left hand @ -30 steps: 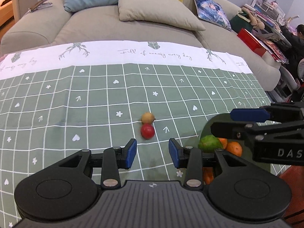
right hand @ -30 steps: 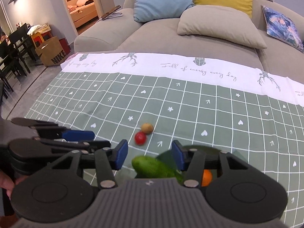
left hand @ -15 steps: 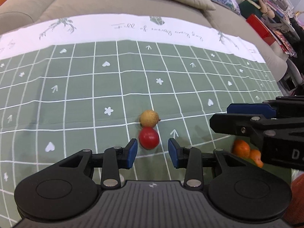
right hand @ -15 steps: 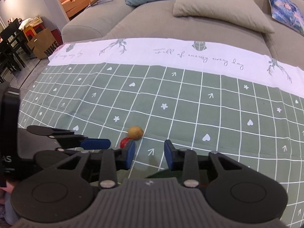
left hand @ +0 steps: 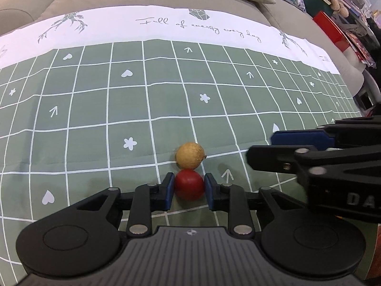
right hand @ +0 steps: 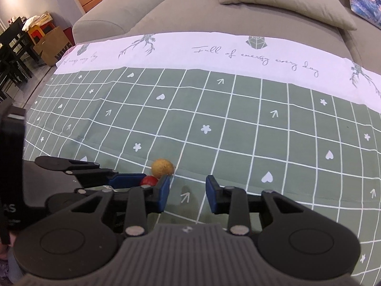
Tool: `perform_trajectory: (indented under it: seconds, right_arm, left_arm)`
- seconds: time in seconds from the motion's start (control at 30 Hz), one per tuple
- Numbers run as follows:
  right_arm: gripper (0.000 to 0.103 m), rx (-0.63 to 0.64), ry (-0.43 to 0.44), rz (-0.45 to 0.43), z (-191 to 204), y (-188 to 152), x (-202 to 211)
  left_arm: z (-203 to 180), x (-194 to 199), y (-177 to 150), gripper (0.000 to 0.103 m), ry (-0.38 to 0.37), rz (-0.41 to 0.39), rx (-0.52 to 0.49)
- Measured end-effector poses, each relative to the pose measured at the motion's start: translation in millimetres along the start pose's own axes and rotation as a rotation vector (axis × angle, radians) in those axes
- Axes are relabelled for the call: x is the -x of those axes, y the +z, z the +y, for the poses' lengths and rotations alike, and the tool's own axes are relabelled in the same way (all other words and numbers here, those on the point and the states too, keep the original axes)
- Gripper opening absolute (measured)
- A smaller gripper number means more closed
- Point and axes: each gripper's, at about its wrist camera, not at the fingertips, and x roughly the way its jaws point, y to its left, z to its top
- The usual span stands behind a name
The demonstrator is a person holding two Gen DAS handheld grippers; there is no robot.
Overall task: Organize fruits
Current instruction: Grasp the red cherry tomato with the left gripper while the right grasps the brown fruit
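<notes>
A small red fruit (left hand: 189, 184) lies on the green checked tablecloth (left hand: 95, 119), touching a tan round fruit (left hand: 190, 155) just beyond it. My left gripper (left hand: 188, 188) is closing its jaws, and both blue pads press the red fruit's sides. The right wrist view shows the same: the left gripper (right hand: 142, 180) on the red fruit (right hand: 149, 180), with the tan fruit (right hand: 162, 166) beside it. My right gripper (right hand: 188, 190) stands open over bare cloth just right of the tan fruit, nothing between its fingers. It also reaches in from the right (left hand: 264, 149).
A grey sofa (right hand: 190, 7) with a beige pillow (right hand: 281, 2) runs behind the table's far white edge (right hand: 214, 50). Left of the table are a cardboard box (right hand: 51, 45) and dark chairs (right hand: 12, 47). A red box (left hand: 331, 28) and clutter lie to the right.
Both grippers sank and moved forward toward the two small fruits. The left jaws closed onto the red fruit. The right jaws narrowed. The bowl of oranges and green fruit left view.
</notes>
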Motion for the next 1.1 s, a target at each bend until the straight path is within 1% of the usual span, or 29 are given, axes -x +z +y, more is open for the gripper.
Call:
perform_trajectory:
  seconds: [0.13,0.3,0.47,0.57,0.67,0.77,0.87,1.0,1.1]
  right_arm:
    - [0.03,0.012,0.019,0.013,5.0,4.9,-8.0]
    - [0.03,0.05,0.043,0.031,19.9,13.9,-19.4]
    - [0.03,0.083,0.028,0.066,32.9,21.5,-37.6]
    - [0.025,0.095,0.024,0.098,36.6,24.6,-47.7]
    - [0.024,0.101,0.005,0.116,34.9,28.3,-50.8]
    - [0.025,0.095,0.008,0.153,32.4,31.4,-55.5]
    - [0.025,0.119,-0.003,0.181,35.5,34.3,-60.5]
    - [0.025,0.15,-0.01,0.197,39.8,39.8,-64.7]
    - [0.024,0.167,-0.019,0.23,45.2,42.1,-72.0]
  left_arm:
    - [6.5,7.3,-1.6,0.029,0.002,-0.014,0.024]
    - [23.9,22.0,-5.5,0.029,0.033,-0.034,0.063]
    - [44.6,34.9,-9.2,0.029,0.046,-0.051,0.113]
    - [52.4,40.0,-10.8,0.029,0.048,-0.06,0.136]
    - [55.1,44.6,-12.3,0.029,0.046,-0.07,0.144]
    - [54.1,48.0,-13.0,0.029,0.04,-0.079,0.144]
    - [52.9,52.7,-14.9,0.029,0.036,-0.086,0.147]
    - [54.1,59.7,-20.3,0.029,0.033,-0.09,0.151]
    - [54.9,65.4,-23.4,0.029,0.038,-0.095,0.156]
